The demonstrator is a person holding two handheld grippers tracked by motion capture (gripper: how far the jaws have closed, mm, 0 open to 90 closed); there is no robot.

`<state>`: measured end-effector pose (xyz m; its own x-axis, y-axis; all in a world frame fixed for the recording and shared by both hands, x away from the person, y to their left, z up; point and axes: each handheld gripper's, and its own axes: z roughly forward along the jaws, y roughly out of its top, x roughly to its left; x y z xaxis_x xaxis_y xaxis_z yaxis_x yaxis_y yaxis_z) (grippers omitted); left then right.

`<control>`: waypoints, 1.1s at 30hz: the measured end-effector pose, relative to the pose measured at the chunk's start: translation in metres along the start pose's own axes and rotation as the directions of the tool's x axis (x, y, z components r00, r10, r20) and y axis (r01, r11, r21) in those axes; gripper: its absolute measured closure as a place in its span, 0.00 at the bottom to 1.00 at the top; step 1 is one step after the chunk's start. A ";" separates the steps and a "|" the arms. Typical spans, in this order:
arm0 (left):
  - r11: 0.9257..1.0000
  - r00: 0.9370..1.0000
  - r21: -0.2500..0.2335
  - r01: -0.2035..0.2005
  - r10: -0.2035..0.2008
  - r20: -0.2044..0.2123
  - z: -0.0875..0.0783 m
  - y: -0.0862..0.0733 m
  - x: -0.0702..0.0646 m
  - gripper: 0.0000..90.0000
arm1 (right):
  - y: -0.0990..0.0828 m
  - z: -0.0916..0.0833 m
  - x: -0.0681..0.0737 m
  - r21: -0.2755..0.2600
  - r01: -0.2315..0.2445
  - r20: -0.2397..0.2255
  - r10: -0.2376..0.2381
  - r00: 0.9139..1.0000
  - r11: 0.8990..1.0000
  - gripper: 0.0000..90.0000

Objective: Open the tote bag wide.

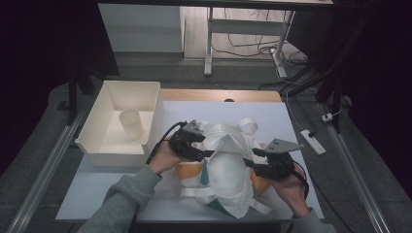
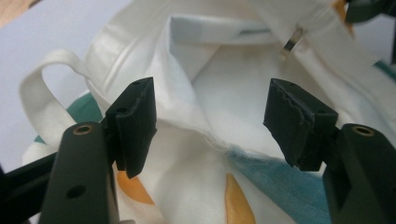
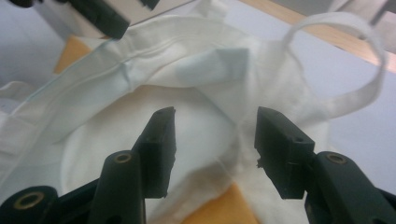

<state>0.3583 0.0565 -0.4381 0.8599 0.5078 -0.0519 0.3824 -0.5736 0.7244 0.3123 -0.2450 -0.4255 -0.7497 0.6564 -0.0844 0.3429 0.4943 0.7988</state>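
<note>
A white cloth bag (image 1: 228,165) with orange and teal patches lies crumpled on the white tabletop (image 1: 97,189), one strap loop (image 1: 248,125) at its far side. My left gripper (image 1: 203,146) is at the bag's left edge. In the left gripper view its jaws (image 2: 212,102) stand apart over a fold of the bag's rim (image 2: 187,107), and the pads do not press on it. My right gripper (image 1: 252,158) is at the bag's right edge. Its jaws (image 3: 215,126) also stand open above the white cloth (image 3: 187,135), near a strap loop (image 3: 359,93).
A cream bin (image 1: 97,141) stands at the table's left with a white cup (image 1: 131,124) inside. A wooden strip (image 1: 218,95) runs along the far edge. A power strip (image 1: 313,141) lies on the floor to the right.
</note>
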 end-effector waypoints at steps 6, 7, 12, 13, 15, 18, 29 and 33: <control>0.998 0.998 0.026 0.063 -0.064 0.010 0.009 -0.009 -0.001 0.42 | -0.007 0.013 -0.003 0.086 -0.041 0.062 0.035 0.997 0.995 0.53; 0.997 0.997 0.024 0.075 -0.075 0.017 0.011 -0.009 -0.002 0.43 | -0.008 0.016 -0.003 0.100 -0.040 0.073 0.033 0.997 0.994 0.53; 0.993 0.993 0.036 0.109 -0.111 0.035 0.018 -0.006 -0.007 0.40 | -0.007 0.020 0.002 0.125 -0.027 0.101 0.014 0.995 0.992 0.57; 0.993 0.993 0.043 0.111 -0.113 0.037 0.019 -0.006 -0.008 0.39 | -0.007 0.020 0.003 0.129 -0.024 0.107 0.010 0.994 0.991 0.58; 0.992 0.992 0.054 0.116 -0.118 0.038 0.021 -0.009 -0.010 0.41 | -0.008 0.022 0.003 0.139 -0.030 0.114 0.014 0.993 0.990 0.61; 0.991 0.992 0.075 0.113 -0.117 0.042 0.020 -0.013 -0.010 0.57 | -0.011 0.025 0.001 0.166 -0.028 0.132 0.006 0.991 0.986 0.70; 0.992 0.994 0.072 0.103 -0.100 -0.044 -0.005 -0.042 -0.003 0.92 | -0.024 0.011 -0.029 0.190 -0.122 0.117 0.101 0.988 0.974 0.90; 0.987 0.988 0.069 0.147 -0.144 -0.049 -0.015 -0.059 0.008 0.92 | -0.031 -0.002 -0.043 0.174 -0.167 0.146 0.143 0.979 0.970 0.90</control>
<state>0.3370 0.1044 -0.4710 0.7782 0.6161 -0.1219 0.5273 -0.5356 0.6596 0.3333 -0.2899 -0.4460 -0.6021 0.7964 -0.0560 0.5569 0.4692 0.6853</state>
